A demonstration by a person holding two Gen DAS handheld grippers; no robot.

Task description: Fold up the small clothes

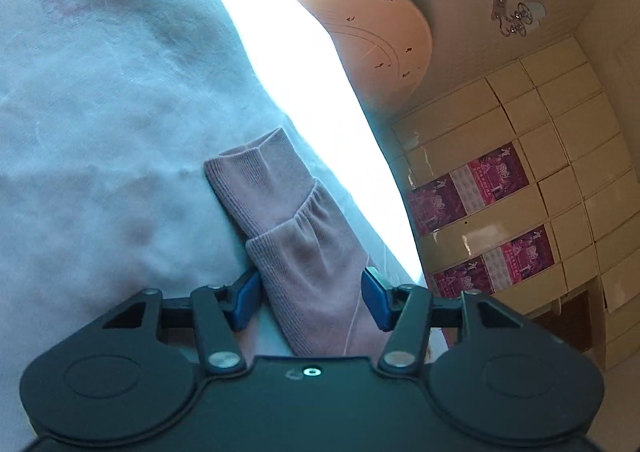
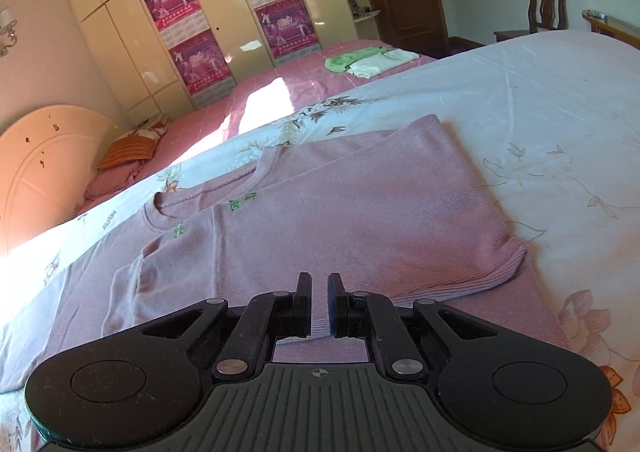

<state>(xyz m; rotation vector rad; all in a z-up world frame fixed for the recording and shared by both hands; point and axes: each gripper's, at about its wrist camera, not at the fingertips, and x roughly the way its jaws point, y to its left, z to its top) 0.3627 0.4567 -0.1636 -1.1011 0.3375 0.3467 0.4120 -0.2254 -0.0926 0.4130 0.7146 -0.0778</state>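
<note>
1. On the floral bed sheet, the pink sweater lies flat, collar toward the headboard end, one side already folded in.
2. Left gripper straddles the sleeve cuff; blue pads sit either side, half spread, not squeezing yet. The sleeve's long axis runs straight ahead from the jaws.
3. Right gripper is clenched with nothing visibly in it, hovering over the hem.
4. Left's nearer the sleeve, so probably its pinch next.

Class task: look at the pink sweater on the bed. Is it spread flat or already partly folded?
Partly folded. In the right wrist view, the pink sweater has one side turned over its front, leaving a straight folded edge; its neckline still shows.
</note>
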